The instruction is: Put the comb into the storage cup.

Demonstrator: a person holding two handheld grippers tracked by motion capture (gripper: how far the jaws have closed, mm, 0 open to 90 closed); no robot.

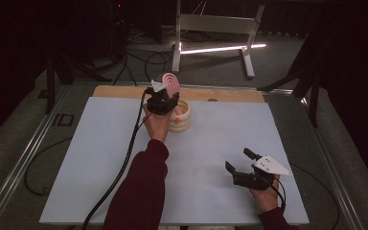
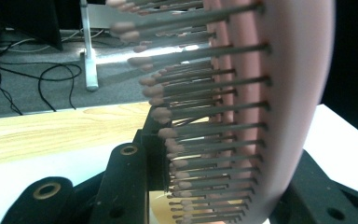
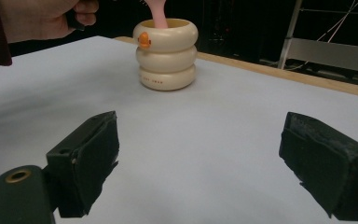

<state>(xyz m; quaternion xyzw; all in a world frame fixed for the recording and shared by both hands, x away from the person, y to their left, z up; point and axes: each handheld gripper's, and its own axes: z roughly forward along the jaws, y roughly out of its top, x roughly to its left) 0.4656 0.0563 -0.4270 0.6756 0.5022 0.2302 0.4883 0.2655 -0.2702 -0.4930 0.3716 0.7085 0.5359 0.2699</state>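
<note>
- High view: left gripper [image 1: 164, 94] clamped on pink hairbrush [image 1: 170, 83], held upright over cream ringed cup [image 1: 182, 117] at table's far edge; right gripper [image 1: 242, 161] spread, near front right.
- Left gripper view: hairbrush [image 2: 279, 107] pinched between jaws, bristles leftward.
- Right gripper view: jaws wide apart, nothing between; brush handle [image 3: 158, 11] inside cup [image 3: 167, 53].

Small lettering on the cream holder [image 3: 166, 56] is too blurred to read.
</note>
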